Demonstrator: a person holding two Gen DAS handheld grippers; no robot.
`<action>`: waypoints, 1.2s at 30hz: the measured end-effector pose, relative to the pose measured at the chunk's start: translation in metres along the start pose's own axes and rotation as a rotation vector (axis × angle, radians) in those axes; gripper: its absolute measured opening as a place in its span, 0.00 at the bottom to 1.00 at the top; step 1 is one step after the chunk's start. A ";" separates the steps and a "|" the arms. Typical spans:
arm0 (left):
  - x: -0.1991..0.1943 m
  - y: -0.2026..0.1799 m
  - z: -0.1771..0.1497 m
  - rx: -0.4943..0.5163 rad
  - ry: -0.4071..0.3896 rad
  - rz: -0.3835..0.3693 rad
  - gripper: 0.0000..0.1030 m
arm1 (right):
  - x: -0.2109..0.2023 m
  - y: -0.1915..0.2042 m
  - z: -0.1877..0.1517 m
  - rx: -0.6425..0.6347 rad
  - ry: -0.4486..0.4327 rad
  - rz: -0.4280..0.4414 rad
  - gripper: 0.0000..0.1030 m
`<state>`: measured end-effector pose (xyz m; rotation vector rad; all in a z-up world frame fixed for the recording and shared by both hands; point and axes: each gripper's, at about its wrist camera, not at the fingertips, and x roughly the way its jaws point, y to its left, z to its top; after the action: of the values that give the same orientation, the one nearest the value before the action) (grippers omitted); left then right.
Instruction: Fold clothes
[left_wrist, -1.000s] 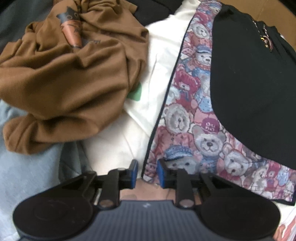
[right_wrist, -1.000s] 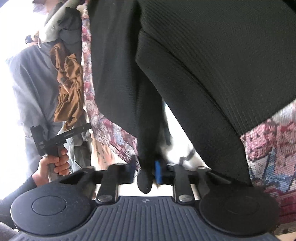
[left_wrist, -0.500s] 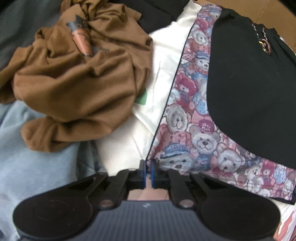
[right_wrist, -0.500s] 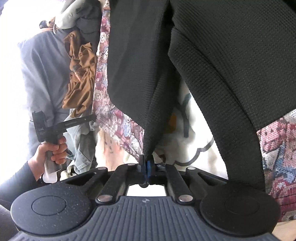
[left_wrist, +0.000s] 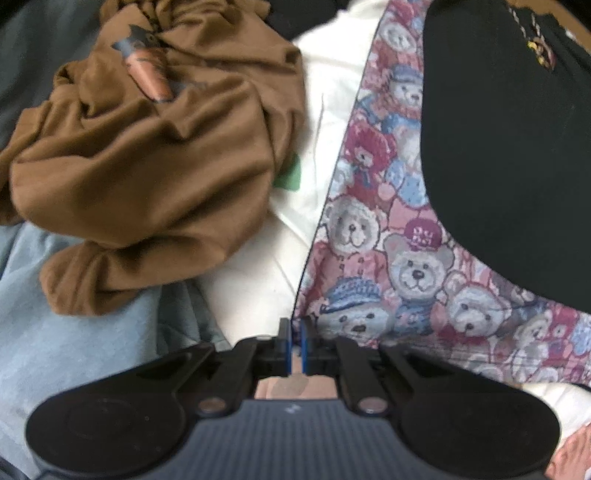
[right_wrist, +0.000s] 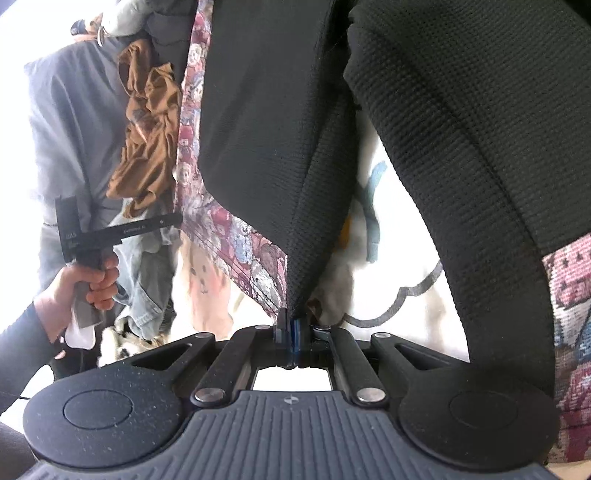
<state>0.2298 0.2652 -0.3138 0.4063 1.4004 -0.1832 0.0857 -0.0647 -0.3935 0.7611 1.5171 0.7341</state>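
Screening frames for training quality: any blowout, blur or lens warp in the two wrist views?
Right wrist view: upper left corner is blown out to white behind the grey cloth, and the black knit garment is sharp enough to show its weave. Left wrist view: evenly lit, no glare, the brown shirt is slightly soft. Both show fisheye bending at the edges.

1. Black waffle-knit garment: coarse, matt textured cloth.
2. Teddy-bear print woven fabric: tapestry-like, matt.
3. Crumpled brown jersey shirt: soft, smooth cloth.
4. Right gripper: black matt plastic, ribbed body, shiny metal pivots.
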 end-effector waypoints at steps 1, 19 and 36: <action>0.003 -0.003 0.001 0.004 0.007 0.002 0.05 | 0.000 0.000 0.001 -0.003 0.003 -0.007 0.00; -0.053 -0.001 0.040 -0.126 -0.187 -0.019 0.18 | -0.092 0.011 0.034 -0.102 -0.195 -0.104 0.06; 0.002 -0.052 0.169 -0.092 -0.336 -0.045 0.17 | -0.179 -0.025 0.066 -0.046 -0.521 -0.345 0.06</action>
<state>0.3669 0.1534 -0.3045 0.2539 1.0832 -0.2124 0.1605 -0.2234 -0.3141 0.5765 1.1089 0.2790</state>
